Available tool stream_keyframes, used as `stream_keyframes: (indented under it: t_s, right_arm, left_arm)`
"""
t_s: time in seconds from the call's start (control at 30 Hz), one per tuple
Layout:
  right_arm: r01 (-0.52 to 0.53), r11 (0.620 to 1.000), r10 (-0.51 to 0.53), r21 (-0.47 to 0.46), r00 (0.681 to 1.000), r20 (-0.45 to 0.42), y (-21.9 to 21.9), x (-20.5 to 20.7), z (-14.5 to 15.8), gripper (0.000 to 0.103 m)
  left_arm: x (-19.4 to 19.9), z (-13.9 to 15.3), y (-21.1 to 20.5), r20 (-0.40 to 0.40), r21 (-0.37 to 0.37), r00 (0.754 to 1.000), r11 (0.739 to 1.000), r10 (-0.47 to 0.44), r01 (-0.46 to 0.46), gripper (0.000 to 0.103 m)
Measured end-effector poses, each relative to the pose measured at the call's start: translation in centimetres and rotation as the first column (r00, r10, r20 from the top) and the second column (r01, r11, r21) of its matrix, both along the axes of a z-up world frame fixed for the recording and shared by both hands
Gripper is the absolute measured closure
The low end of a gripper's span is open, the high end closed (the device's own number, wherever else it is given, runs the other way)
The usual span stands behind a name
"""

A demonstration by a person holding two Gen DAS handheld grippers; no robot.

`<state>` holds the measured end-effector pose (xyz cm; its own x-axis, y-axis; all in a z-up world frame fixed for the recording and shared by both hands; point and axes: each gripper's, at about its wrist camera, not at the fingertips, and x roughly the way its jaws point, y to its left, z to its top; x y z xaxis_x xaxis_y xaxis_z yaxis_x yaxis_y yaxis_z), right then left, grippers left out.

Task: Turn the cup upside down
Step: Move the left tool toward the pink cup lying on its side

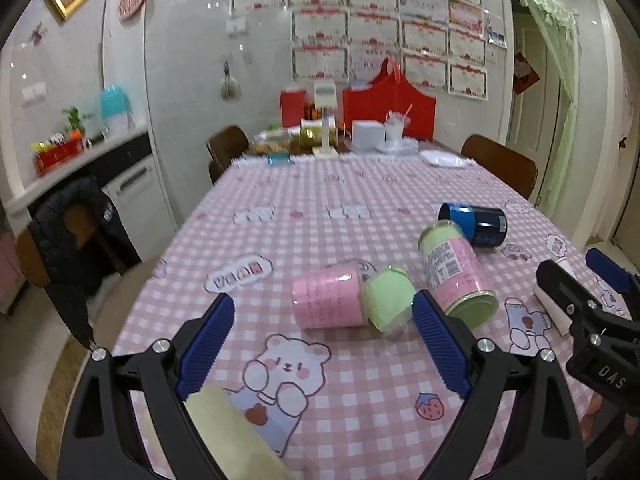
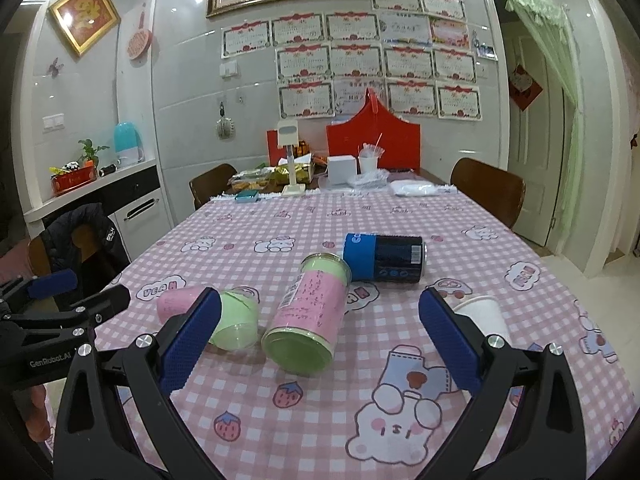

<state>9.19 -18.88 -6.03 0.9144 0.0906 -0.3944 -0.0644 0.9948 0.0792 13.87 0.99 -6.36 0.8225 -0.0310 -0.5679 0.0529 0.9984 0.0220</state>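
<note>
Jaws spread on both grippers — white paper cup (image 2: pixel 482 314) just beyond right jaws.

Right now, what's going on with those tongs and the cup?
Both tongs open, empty. White paper cup lying sideways, untouched. Three cans on the tablecloth beside it.
</note>
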Motion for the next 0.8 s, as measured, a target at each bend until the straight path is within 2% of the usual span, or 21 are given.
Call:
stream_keyframes:
  t_s: [0.1, 0.23, 0.33, 0.6, 0.8]
  right_arm:
    - [-0.006, 1.0, 0.006, 0.001, 1.0, -0.02, -0.3, 1.1, -0.5, 0.008]
    - [-0.007, 1.0, 0.008, 0.009, 0.999, -0.048, -0.9, 2.4, -1.1, 0.008]
    - [0.002, 1.0, -0.002, 0.01, 0.998, -0.059, -1.4, 2.9, -1.5, 0.008]
    - [0.027, 1.0, -0.026, 0.014, 0.997, -0.073, -3.1, 3.2, -1.6, 0.008]
    - [0.052, 0.998, -0.05, 0.021, 0.995, -0.088, -4.5, 3.2, -1.7, 0.008]
  left_arm:
    - [1.4, -1.0, 0.2, -0.038, 0.027, 0.999, 1.0, 0.0, 0.001, 0.014]
    - [3.0, -2.1, 0.4, -0.103, 0.025, 0.995, 1.0, -0.016, 0.018, 0.014]
    - [3.8, -2.4, -0.3, -0.11, 0.048, 0.994, 0.999, -0.021, 0.026, 0.014]
    - [5.1, -2.8, -2.1, -0.165, 0.028, 0.985, 0.998, -0.044, 0.049, 0.014]
    - [4.9, -2.6, -3.3, -0.151, 0.049, 0.987, 0.997, -0.057, 0.065, 0.014]
